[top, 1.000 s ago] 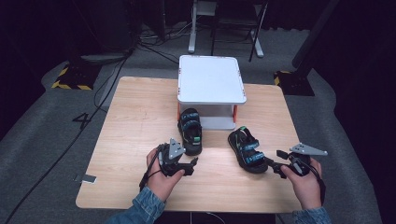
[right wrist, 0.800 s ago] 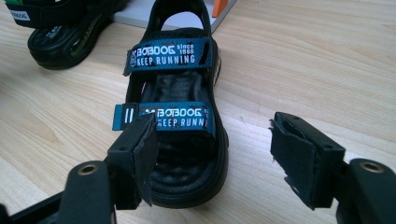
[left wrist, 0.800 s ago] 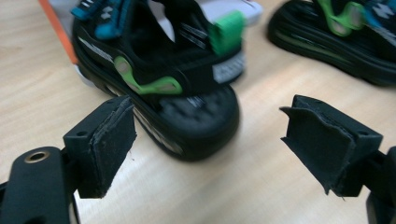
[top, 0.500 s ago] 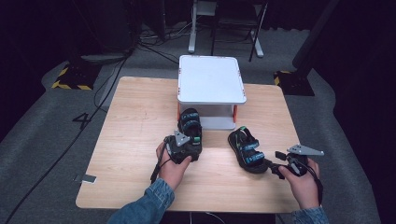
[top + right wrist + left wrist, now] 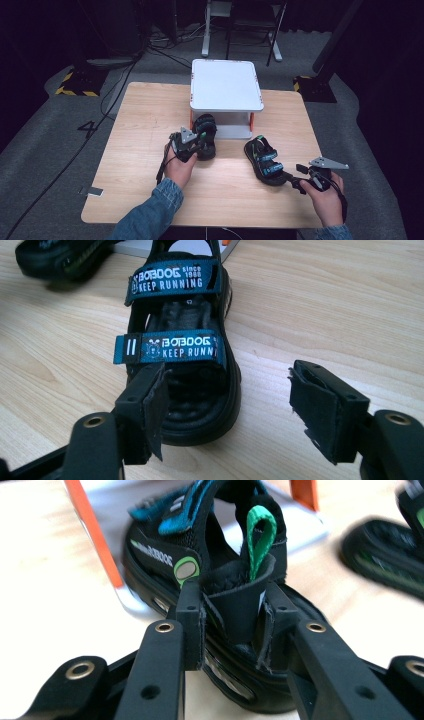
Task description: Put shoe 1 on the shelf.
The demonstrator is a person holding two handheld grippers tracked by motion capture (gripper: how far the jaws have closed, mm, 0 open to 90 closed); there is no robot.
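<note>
Two black sandals with teal straps lie on the wooden table (image 5: pixel 140 125). The left sandal (image 5: pixel 206 131) has its toe under the white stand (image 5: pixel 226 90). My left gripper (image 5: pixel 198 146) has just been closing, and its pads now press on that sandal's heel strap (image 5: pixel 235 600), below the green pull loop (image 5: pixel 260 535). The right sandal (image 5: pixel 264 160) lies flat to the right. In the right gripper view my right gripper (image 5: pixel 225 405) stands open at this sandal's (image 5: pixel 180 355) near end, one pad beside the sole and the other over bare wood.
The white stand has orange legs (image 5: pixel 95 535) close beside the left sandal. The table's front edge runs just behind both hands. Dark floor, cables and chair legs (image 5: pixel 240 35) lie beyond the far edge. A small tag (image 5: pixel 92 191) sits at the front left corner.
My left hand has moved forward and to the right, from the open table up to the left sandal's heel, and its jaws have shut on the heel strap. The right hand has not moved.
</note>
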